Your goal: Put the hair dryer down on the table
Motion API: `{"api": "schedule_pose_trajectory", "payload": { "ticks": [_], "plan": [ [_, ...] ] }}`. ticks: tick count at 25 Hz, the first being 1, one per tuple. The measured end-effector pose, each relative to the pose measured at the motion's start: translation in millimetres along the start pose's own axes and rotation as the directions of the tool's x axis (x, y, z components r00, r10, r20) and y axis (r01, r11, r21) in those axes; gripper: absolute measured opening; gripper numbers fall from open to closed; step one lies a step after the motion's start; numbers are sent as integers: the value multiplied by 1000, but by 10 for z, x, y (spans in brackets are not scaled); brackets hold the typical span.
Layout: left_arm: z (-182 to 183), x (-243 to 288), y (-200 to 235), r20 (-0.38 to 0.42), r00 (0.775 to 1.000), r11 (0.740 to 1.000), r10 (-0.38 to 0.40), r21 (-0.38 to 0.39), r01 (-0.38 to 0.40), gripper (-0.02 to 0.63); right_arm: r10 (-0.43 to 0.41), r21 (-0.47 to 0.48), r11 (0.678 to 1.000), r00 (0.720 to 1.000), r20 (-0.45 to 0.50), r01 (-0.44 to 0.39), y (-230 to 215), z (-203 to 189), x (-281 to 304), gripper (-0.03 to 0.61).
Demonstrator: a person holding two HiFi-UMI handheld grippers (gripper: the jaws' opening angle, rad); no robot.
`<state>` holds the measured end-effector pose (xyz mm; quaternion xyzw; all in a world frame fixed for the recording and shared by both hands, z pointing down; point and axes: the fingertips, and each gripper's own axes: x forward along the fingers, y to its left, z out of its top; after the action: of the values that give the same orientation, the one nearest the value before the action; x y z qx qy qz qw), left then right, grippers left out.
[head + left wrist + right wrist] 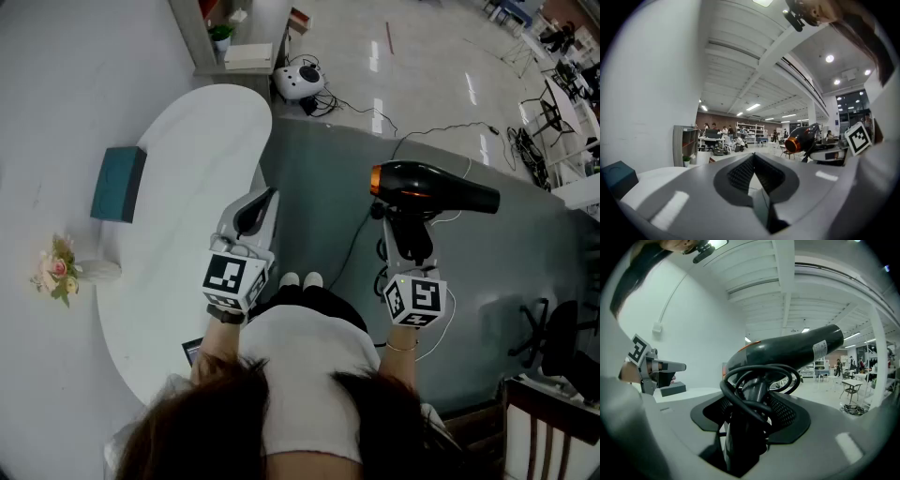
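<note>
Your right hand-held gripper [749,405] is clamped on the black handle of the hair dryer [436,192], with a loop of its cord [757,380] caught against the handle just above the jaws. The dryer stands upright in that grip. Its barrel lies crosswise just past the jaw tips, the orange-ringed end turned toward your left hand-held gripper and the other end pointing away to the right. It hangs in the air over the grey floor [319,187], off the white counter [187,141].

Your left hand-held gripper [752,174] is level with the right one and well apart from it. Its jaws are drawn together to a point with nothing between them. Its tips reach over the counter's near edge.

Farther out to its left on the counter sits a teal box [118,183]. A small bunch of flowers [58,267] lies off to the left of that gripper.
</note>
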<state>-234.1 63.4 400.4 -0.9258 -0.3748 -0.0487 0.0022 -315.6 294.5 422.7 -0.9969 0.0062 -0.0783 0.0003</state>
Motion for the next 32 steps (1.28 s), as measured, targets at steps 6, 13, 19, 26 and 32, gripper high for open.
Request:
{"api": "schedule_pose_trajectory", "payload": {
  "ticks": [6, 13, 19, 26, 32],
  "plan": [
    [-84, 103, -13, -32, 999, 1000, 15, -11, -15, 58, 92, 113, 990, 992, -81, -82, 43, -218, 152, 245],
    [-110, 270, -74, -58, 997, 999, 49, -1, -49, 58, 138, 163, 979, 984, -113, -119, -132, -314, 256, 245],
    [-123, 367, -110, -65, 995, 997, 73, 15, -72, 58, 124, 150, 983, 985, -117, -106, -372, -323, 287, 245],
    [-151, 525, -39, -70, 994, 996, 90, 9, -89, 58, 112, 166, 982, 986, -120, -91, -575, -347, 447, 245],
    [-141, 878, 219, -61, 996, 998, 68, 10, -68, 58, 86, 165, 984, 989, -124, -65, -659, -335, 812, 245]
  ]
}}
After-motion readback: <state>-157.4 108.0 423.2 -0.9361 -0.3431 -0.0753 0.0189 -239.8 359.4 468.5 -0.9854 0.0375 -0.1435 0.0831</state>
